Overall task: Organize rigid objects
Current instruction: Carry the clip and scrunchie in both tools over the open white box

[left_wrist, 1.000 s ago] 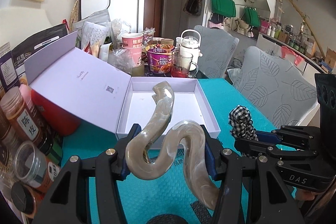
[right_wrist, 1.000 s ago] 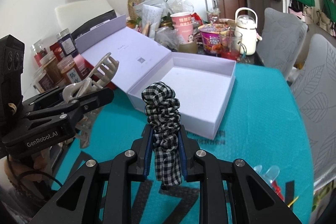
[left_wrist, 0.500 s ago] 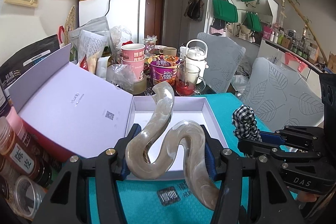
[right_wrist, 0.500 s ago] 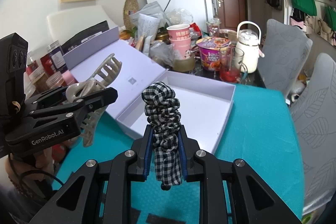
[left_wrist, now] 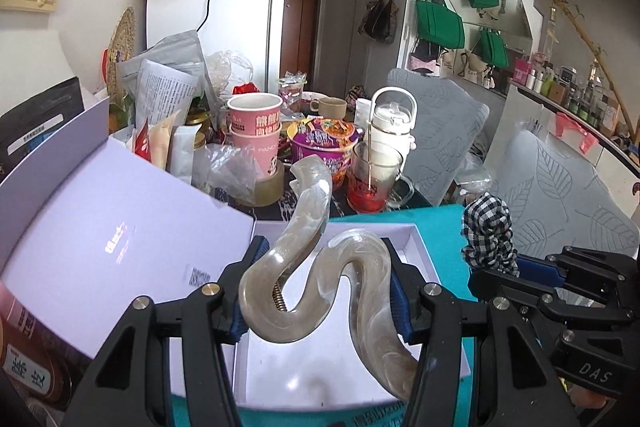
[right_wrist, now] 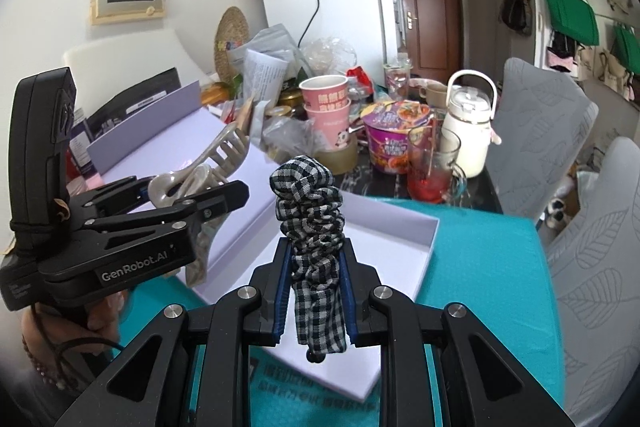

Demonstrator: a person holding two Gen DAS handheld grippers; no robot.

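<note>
My left gripper (left_wrist: pixel 322 291) is shut on a pearly beige hair claw clip (left_wrist: pixel 320 267) and holds it above the near end of an open white box (left_wrist: pixel 424 259). The clip also shows in the right wrist view (right_wrist: pixel 200 179), in the left gripper (right_wrist: pixel 224 195). My right gripper (right_wrist: pixel 316 291) is shut on a black-and-white checked scrunchie (right_wrist: pixel 312 223), held upright over the box (right_wrist: pixel 400 247). The scrunchie shows at the right of the left wrist view (left_wrist: pixel 486 235), in the right gripper (left_wrist: pixel 496 277). Nothing shows on the visible part of the box floor.
The box lid (left_wrist: pixel 112 243) lies open to the left. Behind the box stand pink paper cups (left_wrist: pixel 254 131), a noodle bowl (left_wrist: pixel 324 147), a glass mug with red liquid (left_wrist: pixel 372 179) and a white kettle (left_wrist: pixel 390 131). Jars (left_wrist: pixel 28 367) crowd the left. The teal tablecloth (right_wrist: pixel 488 267) lies right.
Both grippers have moved forward and up toward the box with their objects still held. The box now fills the lower view beneath the clip.
</note>
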